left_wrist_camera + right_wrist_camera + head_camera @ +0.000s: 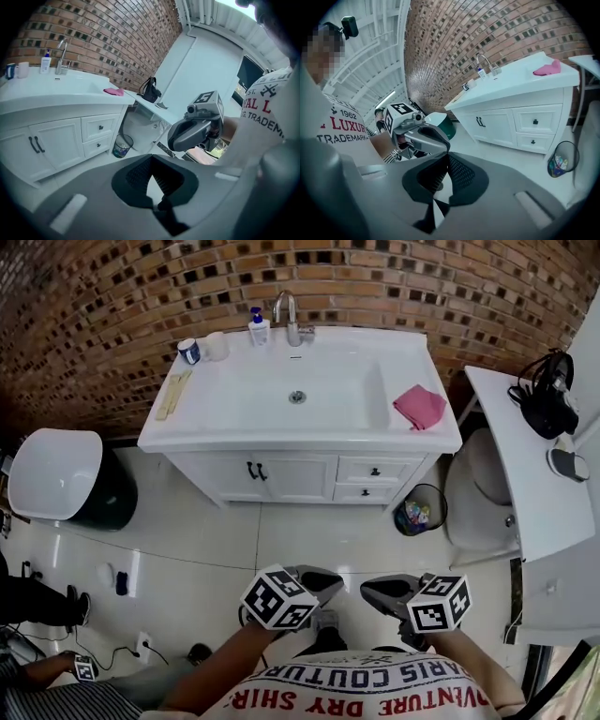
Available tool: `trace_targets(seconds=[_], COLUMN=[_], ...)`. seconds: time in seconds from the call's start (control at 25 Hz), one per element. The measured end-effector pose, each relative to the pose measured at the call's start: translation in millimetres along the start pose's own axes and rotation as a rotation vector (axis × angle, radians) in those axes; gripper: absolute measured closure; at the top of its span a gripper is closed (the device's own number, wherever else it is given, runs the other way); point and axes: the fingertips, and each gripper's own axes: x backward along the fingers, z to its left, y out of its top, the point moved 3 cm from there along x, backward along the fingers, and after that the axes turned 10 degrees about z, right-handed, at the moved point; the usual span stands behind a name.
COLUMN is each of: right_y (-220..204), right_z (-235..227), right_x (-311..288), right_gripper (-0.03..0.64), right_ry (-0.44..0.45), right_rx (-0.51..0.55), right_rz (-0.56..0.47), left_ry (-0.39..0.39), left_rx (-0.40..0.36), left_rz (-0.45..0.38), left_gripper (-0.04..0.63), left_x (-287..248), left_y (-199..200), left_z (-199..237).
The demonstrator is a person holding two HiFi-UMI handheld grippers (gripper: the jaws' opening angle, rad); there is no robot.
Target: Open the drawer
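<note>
Head view. Shows a white vanity cabinet [281,474] at upper centre, against the brick wall [112,296], with the sink surface [202,418] on top. Puts the upper drawer [375,470] and lower drawer [366,492] stacked at the cabinet's right end, fronts long from left to right, each with a small dark knob mid-front. Places the left tongs [330,579] and right tongs [370,590] side by side at lower centre, well apart from the cabinet across the floor [281,540]. Sets both drawers almost straight up-frame from the right tongs; hence, by judgement, the right hand slightly nearer.

Left gripper view. Shows the left tongs [152,168] closed tip to tip, nothing between. Finds the drawers [100,127] at middle left, far off.

Right gripper view. Shows the right tongs [443,163] likewise pressed together and empty. Finds the drawers [535,121] at middle right, fronts facing this way. Leaves unsettled which drawer is meant.
</note>
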Motion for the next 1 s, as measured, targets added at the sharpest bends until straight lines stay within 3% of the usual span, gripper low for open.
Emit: trace_targets(seconds=[0.32,0.6,1.0], right_y=[14,21,49], right_z=[-31,-71,-180], right_x=[-22,-20,-21], right_gripper=[0.607,0.607,0.592], right_ry=[0.031,0.056,-0.033], right_rx=[-0.039,-0.046,-0.020], right_rz=[0.026,0.041,0.044], left_ry=[-0.052,-0.032,-0.031], left_rx=[0.050,0.098,0.189], left_rz=[0.007,0.013,0.014], left_gripper=[0.612,0.612,0.612], left_x=[-22,-42,-76], left_y=[6,21,43], left_z=[34,53,93])
